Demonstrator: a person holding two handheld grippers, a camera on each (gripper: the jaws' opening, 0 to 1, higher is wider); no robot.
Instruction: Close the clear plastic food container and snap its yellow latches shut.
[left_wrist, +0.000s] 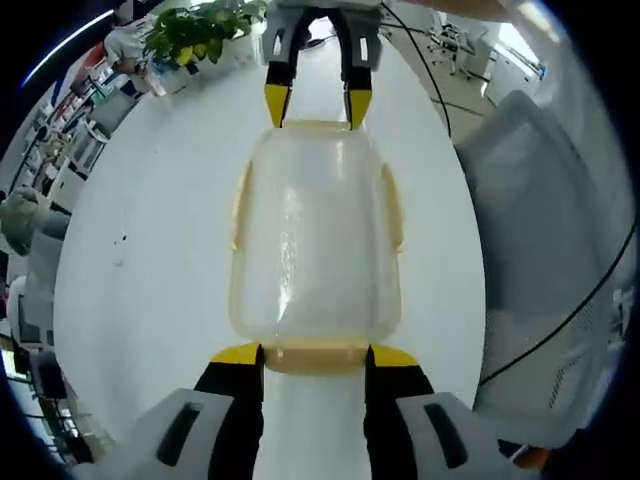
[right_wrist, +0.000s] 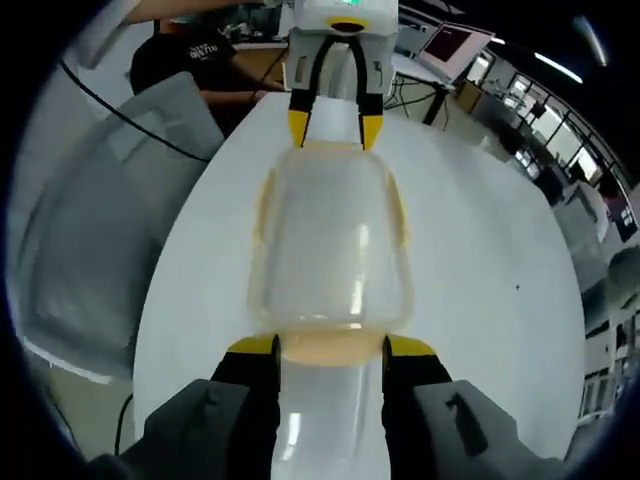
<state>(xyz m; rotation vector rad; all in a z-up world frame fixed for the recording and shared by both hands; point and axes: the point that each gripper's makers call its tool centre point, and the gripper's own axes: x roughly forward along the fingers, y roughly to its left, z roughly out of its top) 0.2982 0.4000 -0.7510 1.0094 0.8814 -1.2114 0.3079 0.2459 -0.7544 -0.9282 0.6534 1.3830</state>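
Left gripper view: one clear food container (left_wrist: 315, 235) sits mid white table (left_wrist: 150, 250), one potted plant (left_wrist: 195, 30) at its far edge. The left gripper (left_wrist: 315, 355) and the right gripper (left_wrist: 318, 105) each straddle an end latch, jaws parted.

Right gripper view: one grey chair (right_wrist: 110, 230) beside the table's edge, office desks beyond.

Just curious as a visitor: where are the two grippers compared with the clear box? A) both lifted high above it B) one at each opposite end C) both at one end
B: the left gripper and right gripper flank opposite ends of the container.
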